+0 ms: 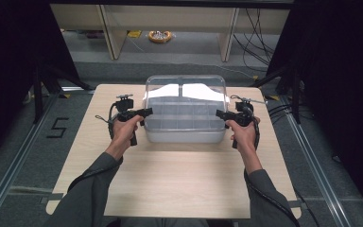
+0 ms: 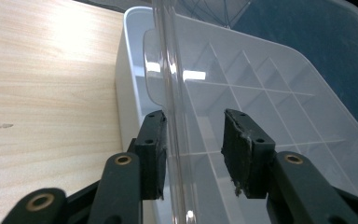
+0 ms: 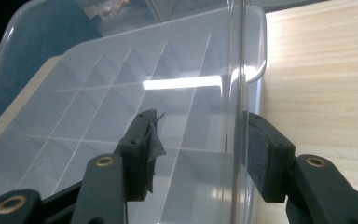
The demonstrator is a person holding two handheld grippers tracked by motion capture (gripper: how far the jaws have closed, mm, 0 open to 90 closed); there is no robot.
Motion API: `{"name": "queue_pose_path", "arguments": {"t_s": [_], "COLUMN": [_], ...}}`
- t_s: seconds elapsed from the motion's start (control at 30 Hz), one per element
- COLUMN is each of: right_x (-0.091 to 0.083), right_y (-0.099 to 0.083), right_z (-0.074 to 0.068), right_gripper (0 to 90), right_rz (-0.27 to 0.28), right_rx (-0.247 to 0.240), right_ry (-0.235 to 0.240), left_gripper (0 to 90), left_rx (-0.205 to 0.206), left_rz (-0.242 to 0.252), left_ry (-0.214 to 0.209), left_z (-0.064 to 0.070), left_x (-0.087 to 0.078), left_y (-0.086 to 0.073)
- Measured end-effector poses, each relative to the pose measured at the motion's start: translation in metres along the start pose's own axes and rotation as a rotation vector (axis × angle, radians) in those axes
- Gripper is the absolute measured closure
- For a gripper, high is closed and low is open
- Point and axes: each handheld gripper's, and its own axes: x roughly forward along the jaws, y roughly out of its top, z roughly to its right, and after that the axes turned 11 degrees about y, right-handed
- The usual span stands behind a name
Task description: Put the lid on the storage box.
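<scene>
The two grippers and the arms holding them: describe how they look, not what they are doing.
Both the left gripper and right gripper are black, each with two flat-padded jaws on linked arms with brass-coloured pivots. The pads look worn, and one right pad is frayed. A black cable trails from each. The person wears grey long sleeves.

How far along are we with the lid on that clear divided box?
Done: both grippers are at the clear box, and its lid stands raised at the back. In hand: the left gripper and right gripper each straddle a side edge of the lid, jaws open, not clamped. Left: close on the edges and swing the lid. The compartments look empty.
</scene>
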Motion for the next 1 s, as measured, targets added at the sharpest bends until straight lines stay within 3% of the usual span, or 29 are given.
{"name": "queue_pose_path", "arguments": {"t_s": [0.1,0.2,0.23,0.33,0.47,0.53,0.67,0.73,0.87,0.93,0.97,1.0], "right_x": [0.002,0.005,0.007,0.010,0.011,0.011,0.011,0.013,0.012,0.014,0.014,0.014], "right_y": [0.001,-0.003,-0.004,-0.009,-0.008,-0.008,-0.008,-0.007,-0.005,-0.004,-0.003,-0.003], "right_z": [0.004,0.001,0.004,0.008,0.006,0.006,0.005,0.008,0.006,0.005,0.005,0.005], "right_gripper": [49.7,49.2,48.9,48.0,47.1,46.6,46.2,45.3,44.4,43.6,44.0,44.0], "right_rz": [-0.003,-0.012,-0.014,-0.017,-0.017,-0.016,-0.016,-0.024,-0.037,-0.041,-0.065,-0.065], "right_rx": [-0.028,0.041,0.022,0.034,0.047,0.028,0.031,-0.026,-0.030,-0.044,-0.094,-0.094], "right_ry": [-0.006,-0.017,-0.016,-0.013,-0.018,-0.019,-0.020,-0.034,-0.032,-0.065,-0.085,-0.085], "left_gripper": [59.6,58.6,58.4,58.3,57.5,56.8,56.8,56.7,56.8,56.8,56.8,56.9], "left_rx": [0.012,0.005,0.006,0.002,-0.003,-0.017,-0.008,-0.015,-0.015,-0.013,-0.004,-0.004], "left_rz": [-0.005,-0.018,-0.024,-0.028,-0.046,-0.047,-0.044,-0.046,-0.046,-0.044,-0.046,-0.046], "left_ry": [0.017,0.029,0.030,0.024,0.028,0.019,0.015,0.018,0.016,0.014,0.016,0.016], "left_z": [0.002,0.001,0.000,0.000,-0.002,-0.002,-0.002,-0.002,-0.002,-0.002,-0.002,-0.002], "left_x": [0.003,0.009,0.009,0.010,0.012,0.014,0.014,0.013,0.014,0.014,0.014,0.014], "left_y": [0.000,0.000,-0.001,-0.002,-0.004,-0.004,-0.004,-0.004,-0.005,-0.005,-0.005,-0.005]}}
